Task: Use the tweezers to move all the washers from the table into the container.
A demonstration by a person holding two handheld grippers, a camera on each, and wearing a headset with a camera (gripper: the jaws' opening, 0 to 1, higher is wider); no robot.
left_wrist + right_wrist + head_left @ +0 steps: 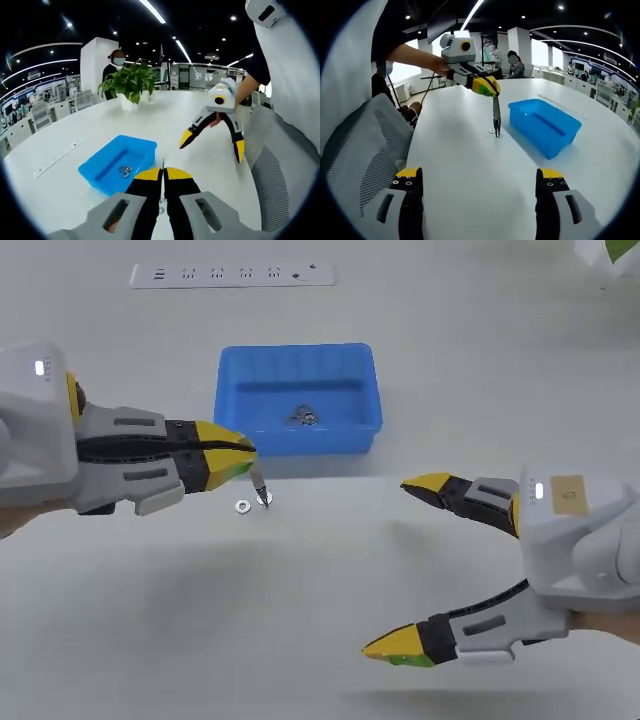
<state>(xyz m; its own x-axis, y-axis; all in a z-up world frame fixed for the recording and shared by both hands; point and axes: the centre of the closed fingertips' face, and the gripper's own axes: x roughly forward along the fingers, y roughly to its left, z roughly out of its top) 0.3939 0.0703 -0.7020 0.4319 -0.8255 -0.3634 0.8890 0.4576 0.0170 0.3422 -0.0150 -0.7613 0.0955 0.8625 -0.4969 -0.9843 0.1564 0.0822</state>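
My left gripper (243, 455) is shut on the steel tweezers (258, 483), which point down at the white table. Their tips touch one washer (264, 499), and a second washer (242, 506) lies just left of it. The right gripper view shows the tweezers (496, 116) standing over a washer (497, 134). The blue container (297, 398) sits just behind, with several washers (302, 417) inside; it also shows in the left gripper view (120, 161). My right gripper (412, 568) is wide open at the right, holding nothing, and appears in the left gripper view (212, 144).
A white power strip (232, 275) lies at the far edge of the table. A potted plant (128, 85) stands further along the table. A mesh office chair (360, 150) is beside the table, and people stand in the background.
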